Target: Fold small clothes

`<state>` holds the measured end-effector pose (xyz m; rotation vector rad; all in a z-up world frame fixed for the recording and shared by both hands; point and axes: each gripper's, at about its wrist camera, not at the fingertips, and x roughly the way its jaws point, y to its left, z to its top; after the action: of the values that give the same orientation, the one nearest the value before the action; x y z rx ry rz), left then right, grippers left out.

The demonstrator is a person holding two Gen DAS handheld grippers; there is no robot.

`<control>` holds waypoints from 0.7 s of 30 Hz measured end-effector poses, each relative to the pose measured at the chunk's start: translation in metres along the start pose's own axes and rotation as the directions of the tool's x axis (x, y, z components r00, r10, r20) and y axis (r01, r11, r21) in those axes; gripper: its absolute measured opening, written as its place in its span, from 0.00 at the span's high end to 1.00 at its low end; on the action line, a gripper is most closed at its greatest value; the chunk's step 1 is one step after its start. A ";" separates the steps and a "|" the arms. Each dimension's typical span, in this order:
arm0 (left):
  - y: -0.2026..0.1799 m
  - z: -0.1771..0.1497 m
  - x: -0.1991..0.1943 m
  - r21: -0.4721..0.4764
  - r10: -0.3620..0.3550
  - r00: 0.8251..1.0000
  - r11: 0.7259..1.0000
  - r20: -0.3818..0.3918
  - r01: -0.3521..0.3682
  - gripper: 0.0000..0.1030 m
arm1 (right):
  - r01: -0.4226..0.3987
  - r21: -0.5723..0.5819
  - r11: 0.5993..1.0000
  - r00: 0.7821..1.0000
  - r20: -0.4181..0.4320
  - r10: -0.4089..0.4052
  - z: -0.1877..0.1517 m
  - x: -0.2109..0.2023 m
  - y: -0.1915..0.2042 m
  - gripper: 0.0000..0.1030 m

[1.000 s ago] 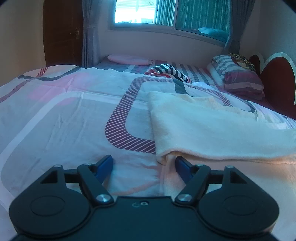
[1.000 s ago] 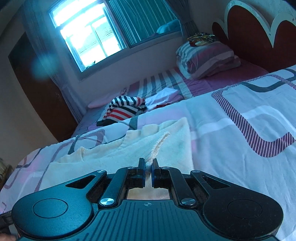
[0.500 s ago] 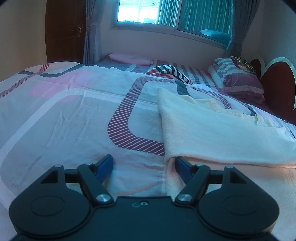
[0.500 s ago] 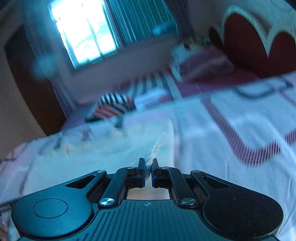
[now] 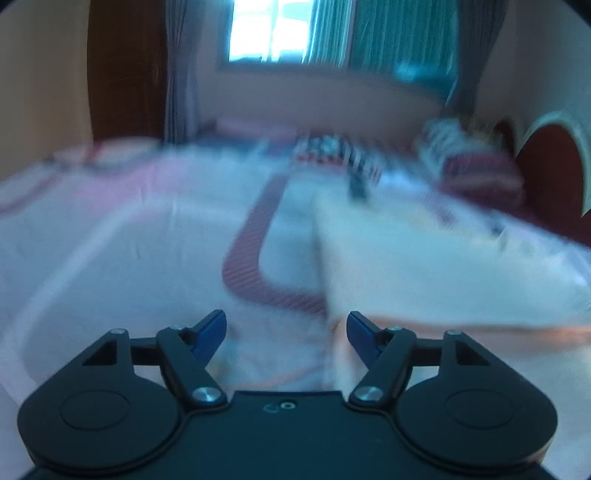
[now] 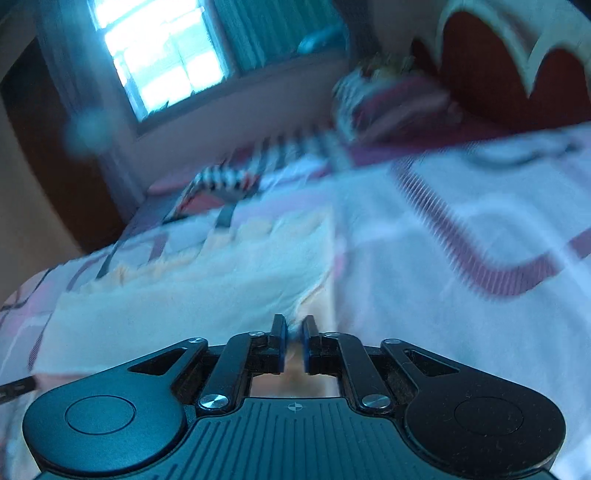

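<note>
A cream fleece garment (image 5: 424, 273) lies folded on the patterned bedsheet (image 5: 129, 266). It also shows in the right wrist view (image 6: 207, 295). My left gripper (image 5: 286, 328) is open and empty, low over the sheet at the garment's near left corner. My right gripper (image 6: 294, 332) has its jaws slightly apart, with the garment's frayed edge between the fingertips. Both views are blurred by motion.
A striped red, white and black piece of clothing (image 6: 221, 181) lies at the far side of the bed, also in the left wrist view (image 5: 336, 155). Striped pillows (image 5: 476, 173) rest by the headboard (image 6: 517, 74). A window (image 5: 273, 29) and door are behind.
My right gripper's jaws have parted a little on the garment's edge. Both cameras are moving, and the left gripper has drawn back slightly from the garment.
</note>
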<state>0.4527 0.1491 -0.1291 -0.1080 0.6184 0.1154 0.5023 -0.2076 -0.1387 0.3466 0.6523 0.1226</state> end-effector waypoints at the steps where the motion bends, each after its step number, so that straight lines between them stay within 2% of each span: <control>1: -0.004 0.004 -0.007 0.017 -0.013 0.999 1.000 0.039 0.013 0.33 | 0.002 -0.019 1.000 0.999 0.037 -0.001 0.002 -0.008 0.001 0.85; 4: -0.030 0.015 -0.003 0.071 -0.102 0.993 0.993 0.053 0.098 0.33 | -0.019 -0.058 0.998 0.999 0.045 0.021 0.007 -0.007 0.008 0.85; 7: -0.057 0.017 0.026 0.103 -0.169 0.986 0.980 -0.003 0.169 0.33 | 0.000 -0.080 0.997 1.000 0.017 0.001 0.005 0.011 0.020 0.85; 9: -0.065 0.012 0.046 0.106 -0.152 0.987 0.982 -0.050 0.157 0.35 | 0.014 -0.083 0.996 1.000 0.012 -0.013 0.002 0.018 0.025 0.85; 11: -0.062 0.004 0.059 0.143 -0.045 0.997 0.988 -0.062 0.053 0.32 | 0.049 -0.092 0.995 0.998 0.032 -0.047 -0.002 0.019 0.025 0.85; 13: -0.049 0.005 0.059 0.088 -0.051 0.997 0.995 -0.065 0.056 0.31 | 0.078 -0.094 0.992 0.997 0.036 -0.075 -0.004 0.020 0.020 0.85; 16: -0.039 0.008 0.058 0.062 -0.074 0.994 0.995 -0.081 0.079 0.31 | 0.042 -0.072 0.996 0.999 0.022 -0.041 -0.005 0.024 0.010 0.85; 18: -0.042 0.012 0.050 0.089 -0.054 0.998 0.994 -0.043 0.058 0.34 | 0.034 -0.078 0.996 0.999 0.027 -0.032 -0.004 0.026 0.011 0.85; 21: -0.054 0.028 0.047 0.111 -0.086 0.996 0.990 0.014 0.084 0.33 | -0.002 -0.087 0.996 0.999 0.041 0.005 -0.001 0.030 0.017 0.85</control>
<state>0.5146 0.1029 -0.1305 -0.0260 0.5996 -0.0005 0.5254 -0.1847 -0.1506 0.2659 0.6041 0.1464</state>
